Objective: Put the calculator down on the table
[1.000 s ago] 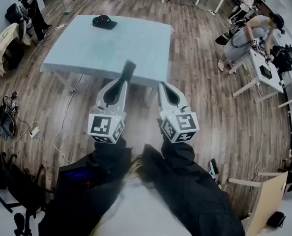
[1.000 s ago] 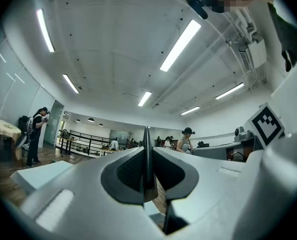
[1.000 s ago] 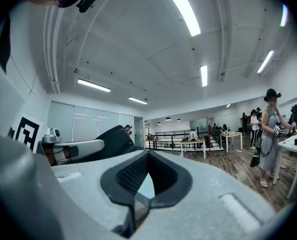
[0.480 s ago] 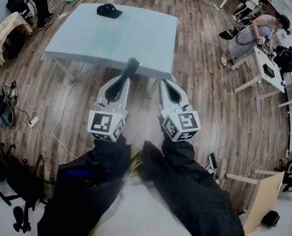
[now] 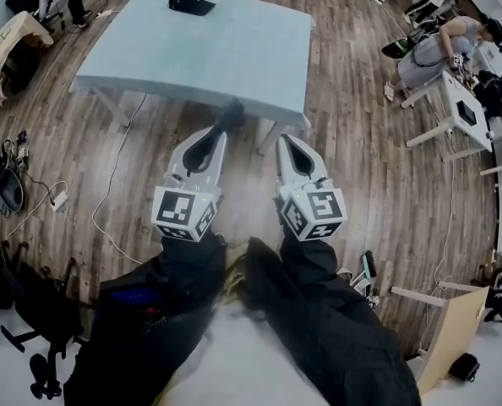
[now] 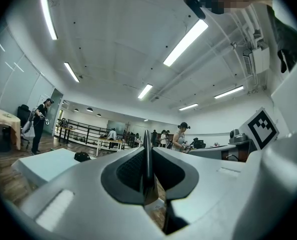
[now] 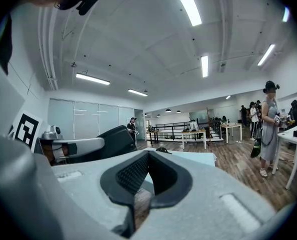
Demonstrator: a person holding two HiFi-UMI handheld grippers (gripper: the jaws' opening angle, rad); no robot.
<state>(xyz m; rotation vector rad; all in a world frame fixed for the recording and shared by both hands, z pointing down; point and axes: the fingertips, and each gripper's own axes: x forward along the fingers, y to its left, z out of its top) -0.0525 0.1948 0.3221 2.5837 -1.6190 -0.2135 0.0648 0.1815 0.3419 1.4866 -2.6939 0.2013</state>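
In the head view my left gripper point(image 5: 220, 132) is shut on a dark, flat calculator point(image 5: 231, 113) that sticks out past its tips, over the floor just short of the light blue table point(image 5: 234, 53). From the left gripper view the calculator point(image 6: 147, 139) shows edge-on between the pads. The right gripper view catches it as a dark slab point(image 7: 111, 141) on the left. My right gripper point(image 5: 288, 145) hangs beside the left one, shut with nothing in it point(image 7: 147, 155).
A black cap point(image 5: 190, 2) lies at the table's far edge. People work at white desks point(image 5: 454, 117) on the right. Cables and a power strip point(image 5: 57, 224) lie on the wooden floor at left, with dark chairs point(image 5: 23, 311) nearby.
Both grippers have sunk a little, side by side. The table and cap have slid up in the head view. The left gripper's hold on the calculator is unchanged.
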